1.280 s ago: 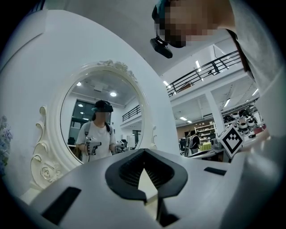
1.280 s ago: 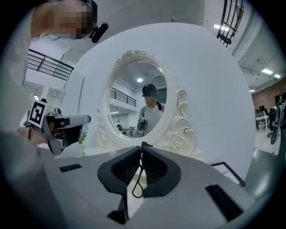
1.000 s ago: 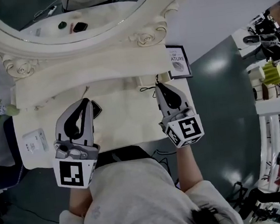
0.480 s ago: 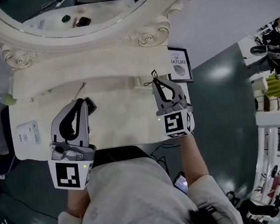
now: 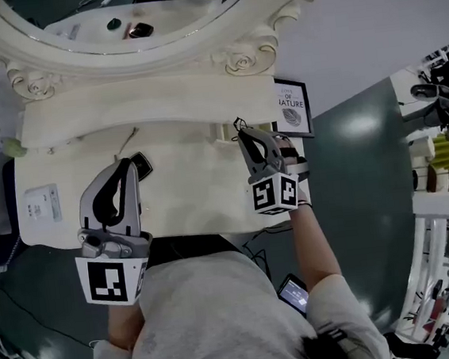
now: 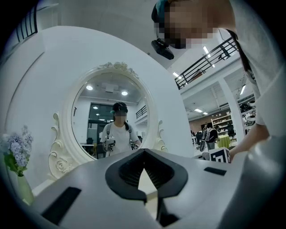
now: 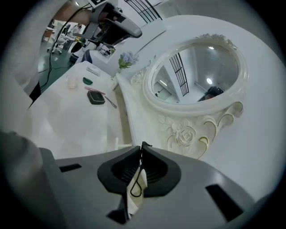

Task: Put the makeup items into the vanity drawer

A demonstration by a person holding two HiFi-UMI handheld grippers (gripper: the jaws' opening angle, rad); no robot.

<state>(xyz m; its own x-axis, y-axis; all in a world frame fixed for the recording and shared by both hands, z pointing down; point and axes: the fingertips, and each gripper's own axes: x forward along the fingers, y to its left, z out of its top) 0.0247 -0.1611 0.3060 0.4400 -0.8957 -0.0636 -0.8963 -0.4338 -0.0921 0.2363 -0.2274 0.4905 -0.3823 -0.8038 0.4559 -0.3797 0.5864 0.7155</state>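
Makeup item (image 7: 139, 172) in right gripper (image 7: 142, 147)

The head view hangs high above the mirror (image 5: 136, 24) and looks steeply down on the tabletop (image 5: 194, 194) in front of it. The left gripper (image 5: 132, 164) view sits low before the mirror, near it and facing it squarely. The right gripper (image 5: 239, 125) view looks from the mirror's right side along its frame, past a black loop (image 7: 135, 188) pinched close to the lens. All three views share the mirror.
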